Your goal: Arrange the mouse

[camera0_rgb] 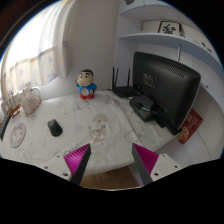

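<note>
Your gripper (112, 160) hung over the near edge of the white marble-patterned table (70, 135), pink-padded fingers (77, 158) apart and holding nothing; the small dark oval mouse (55, 127) lay well ahead at about ten o'clock, clear of both fingers. You would have done best, I judged, to swing left, line the open jaws along the mouse's length and come down low before closing. A clear glass jar (99, 128) stood at twelve o'clock, contents unreadable.

Monitor (160, 85), figurine (87, 84), clock (16, 132)
</note>
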Demonstrator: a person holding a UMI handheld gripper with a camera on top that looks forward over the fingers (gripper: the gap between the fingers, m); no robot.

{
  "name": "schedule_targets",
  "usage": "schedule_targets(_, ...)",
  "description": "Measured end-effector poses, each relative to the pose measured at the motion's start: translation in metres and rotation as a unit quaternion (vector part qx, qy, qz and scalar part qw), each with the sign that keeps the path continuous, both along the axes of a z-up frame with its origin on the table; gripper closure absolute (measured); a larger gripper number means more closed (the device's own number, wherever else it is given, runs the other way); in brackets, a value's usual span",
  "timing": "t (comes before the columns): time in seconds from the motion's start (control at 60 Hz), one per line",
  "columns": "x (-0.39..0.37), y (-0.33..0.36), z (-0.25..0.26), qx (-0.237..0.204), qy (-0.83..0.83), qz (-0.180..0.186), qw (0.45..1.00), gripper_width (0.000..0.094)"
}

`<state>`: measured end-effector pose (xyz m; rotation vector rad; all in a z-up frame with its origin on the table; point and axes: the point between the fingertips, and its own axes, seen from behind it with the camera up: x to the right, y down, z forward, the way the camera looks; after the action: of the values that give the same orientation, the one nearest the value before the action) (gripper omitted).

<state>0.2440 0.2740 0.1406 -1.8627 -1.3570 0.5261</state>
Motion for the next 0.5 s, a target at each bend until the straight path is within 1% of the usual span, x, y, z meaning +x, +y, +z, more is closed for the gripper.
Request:
schedule_targets(0.167,-0.014,-0.034,-0.013,0.004,-0.002,0.055,0.998,0.0079)
schedule_targets(0.3,-0.026,-0.079,-0.023,-0.007,-0.003,0.095,0.995,0.008)
schedule_targets(0.5,-0.04,-0.158,-0.03,-0.023,0.003,0.181,0.983,0.0081)
